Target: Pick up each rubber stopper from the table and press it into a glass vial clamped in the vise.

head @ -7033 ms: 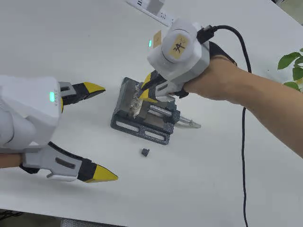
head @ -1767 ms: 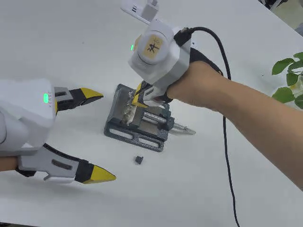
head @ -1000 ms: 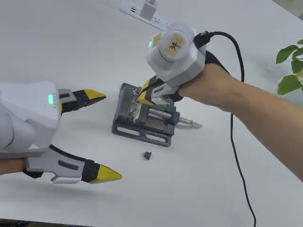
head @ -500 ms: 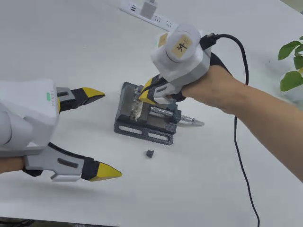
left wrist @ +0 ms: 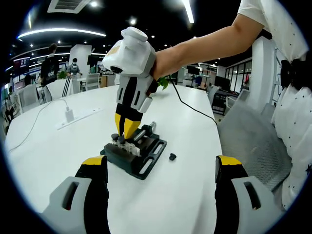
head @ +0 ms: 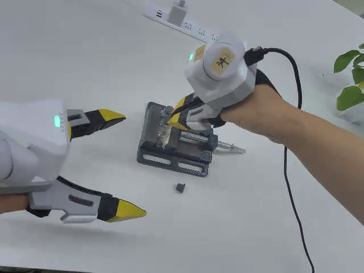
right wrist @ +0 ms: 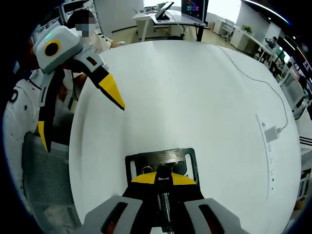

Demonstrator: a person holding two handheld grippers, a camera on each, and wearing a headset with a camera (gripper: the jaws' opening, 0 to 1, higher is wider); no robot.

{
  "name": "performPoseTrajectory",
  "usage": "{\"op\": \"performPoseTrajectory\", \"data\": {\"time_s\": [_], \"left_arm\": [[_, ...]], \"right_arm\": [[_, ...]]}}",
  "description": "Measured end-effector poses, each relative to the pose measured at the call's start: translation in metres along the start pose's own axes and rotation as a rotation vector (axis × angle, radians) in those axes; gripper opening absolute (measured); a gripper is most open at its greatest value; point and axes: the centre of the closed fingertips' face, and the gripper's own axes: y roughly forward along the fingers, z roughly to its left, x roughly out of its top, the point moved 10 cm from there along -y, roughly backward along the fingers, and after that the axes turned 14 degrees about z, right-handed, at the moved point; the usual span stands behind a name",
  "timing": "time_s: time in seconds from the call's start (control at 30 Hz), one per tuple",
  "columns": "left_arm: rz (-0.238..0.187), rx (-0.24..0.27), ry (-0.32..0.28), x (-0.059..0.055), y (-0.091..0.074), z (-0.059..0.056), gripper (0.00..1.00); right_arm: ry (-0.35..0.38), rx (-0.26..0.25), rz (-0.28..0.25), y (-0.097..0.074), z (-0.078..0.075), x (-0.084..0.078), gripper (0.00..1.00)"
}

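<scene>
Head view: on the left, the left gripper point(head: 129, 164) is hovering over the table point(head: 85, 68) with its jaws wide apart, likely waiting. In the middle, the vise point(head: 173, 159) is gripping a glass vial point(head: 162, 135) upright so it is not tipping. One rubber stopper point(head: 180, 187) is lying just in front of the vise. The right gripper point(head: 170, 120) is pointing down, jaws together, tips at the vial's top, seemingly pushing a stopper in

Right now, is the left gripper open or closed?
Open. The left gripper has its two yellow-tipped jaws spread wide apart above the table, gripping nothing.
</scene>
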Motion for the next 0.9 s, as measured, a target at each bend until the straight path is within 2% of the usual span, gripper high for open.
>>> {"op": "performPoseTrajectory", "data": {"time_s": [0.3,0.57,0.73,0.9], "left_arm": [[0.012,-0.004,0.008,0.002,-0.001,-0.001,0.90],[0.025,0.001,0.014,0.002,-0.004,-0.003,0.88],[0.035,0.008,0.015,0.002,-0.005,-0.003,0.88],[0.044,0.008,0.025,0.004,-0.005,-0.003,0.88]], "right_arm": [[0.026,0.001,-0.055,-0.010,0.004,-0.003,0.07],[0.042,-0.003,-0.098,-0.012,0.007,-0.010,0.11],[0.051,-0.003,-0.119,-0.015,0.012,-0.018,0.18],[0.081,0.016,-0.173,-0.019,0.019,-0.026,0.27]]}}
